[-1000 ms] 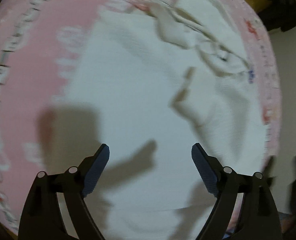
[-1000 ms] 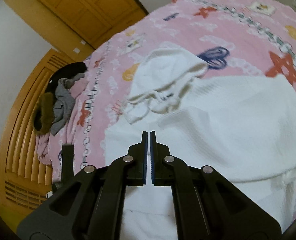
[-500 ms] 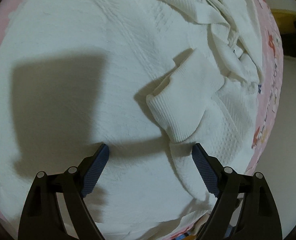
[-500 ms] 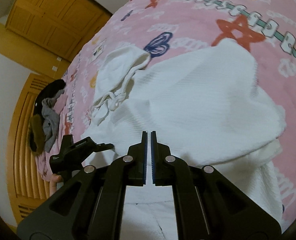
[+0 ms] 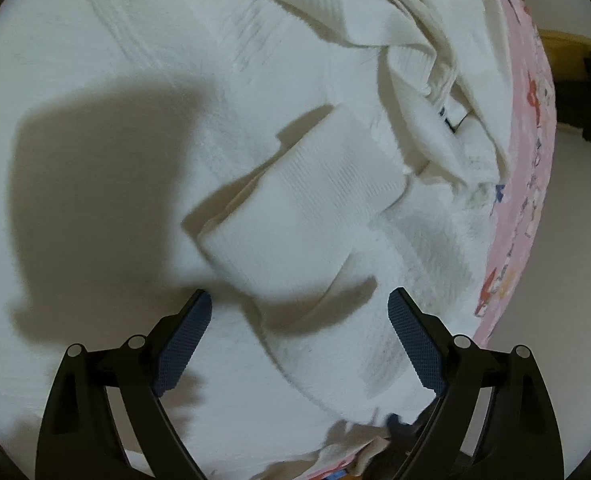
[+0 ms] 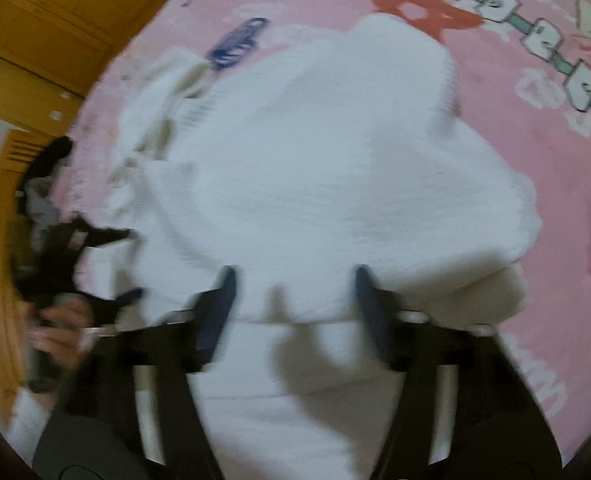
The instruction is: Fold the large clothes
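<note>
Both grippers, left gripper [image 5: 299,312] and right gripper [image 6: 293,292], gape wide over the white garment [image 5: 279,216], cuff toward the left gripper.

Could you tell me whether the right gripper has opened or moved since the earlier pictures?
Yes. The right gripper, shut before, is now open, and sits closer over the white garment, with the red star still beyond.

Motion blur smears the whole right wrist view. The white garment [image 5: 255,140] runs off the left wrist frame's left and bottom edges. Dark clothes [image 6: 43,184] at left stay indistinct.
</note>
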A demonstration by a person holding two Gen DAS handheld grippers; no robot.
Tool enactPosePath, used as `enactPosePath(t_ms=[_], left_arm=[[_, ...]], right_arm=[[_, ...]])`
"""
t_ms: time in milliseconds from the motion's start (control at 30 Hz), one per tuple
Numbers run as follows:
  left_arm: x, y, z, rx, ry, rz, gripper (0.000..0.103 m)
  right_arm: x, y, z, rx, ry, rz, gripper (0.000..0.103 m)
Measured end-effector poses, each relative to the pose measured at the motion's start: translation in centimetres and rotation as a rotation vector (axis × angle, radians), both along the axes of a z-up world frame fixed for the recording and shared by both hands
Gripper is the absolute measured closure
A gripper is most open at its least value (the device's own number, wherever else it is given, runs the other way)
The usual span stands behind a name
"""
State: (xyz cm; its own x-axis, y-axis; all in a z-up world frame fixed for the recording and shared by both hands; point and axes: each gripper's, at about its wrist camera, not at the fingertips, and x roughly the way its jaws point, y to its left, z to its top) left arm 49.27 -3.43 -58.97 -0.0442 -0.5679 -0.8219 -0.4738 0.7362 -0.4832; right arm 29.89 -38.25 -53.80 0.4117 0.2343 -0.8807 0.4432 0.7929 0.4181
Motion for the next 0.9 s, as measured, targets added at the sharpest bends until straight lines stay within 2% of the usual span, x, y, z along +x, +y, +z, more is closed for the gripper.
enactPosePath(t_ms=[33,133,233,300,367,500,700,833,900], left_arm=[[0.0,0.0,0.2,-0.002,-0.006,-0.003,0.017],[0.4,-0.7,0.5,0.016,-0.025,-0.042,0.031],[0.7,-1.5,0.6,0.057,-0.027,-0.074,0.044],[0.8,-1.7,0.7,0.078,-0.028,-0.084,0.064],[0.9,-1.6,1.0,0.068,-0.037,-0.084,0.074],[1.1,-2.2,2.1,0.073,-0.068,-0.099,0.077],[1.1,-3.6,3.7,0.131,-0.137,-0.167,0.081],[1.1,-4.7,5.4,0.168,-0.215,-0.228,0.085],[0.9,-5.0,6.3,0.217,-0.250,-0.257,0.087]], right_arm=[[0.0,0.0,-0.7,0.000,0.009,0.011,0.040],[-0.1,0.2,-1.9,-0.011,0.017,0.041,0.036],[0.2,0.7,-2.1,-0.009,0.007,0.079,0.020],[0.8,1.2,-2.3,0.005,0.016,0.113,0.006],[1.3,1.6,-2.6,-0.024,0.049,0.130,0.006],[1.8,2.3,-3.1,-0.078,0.090,0.167,0.006],[1.2,3.3,-3.5,-0.172,0.072,0.233,0.006],[0.6,2.5,-3.0,-0.134,0.049,0.211,0.006],[-0.1,1.4,-2.2,-0.073,0.018,0.141,0.006]])
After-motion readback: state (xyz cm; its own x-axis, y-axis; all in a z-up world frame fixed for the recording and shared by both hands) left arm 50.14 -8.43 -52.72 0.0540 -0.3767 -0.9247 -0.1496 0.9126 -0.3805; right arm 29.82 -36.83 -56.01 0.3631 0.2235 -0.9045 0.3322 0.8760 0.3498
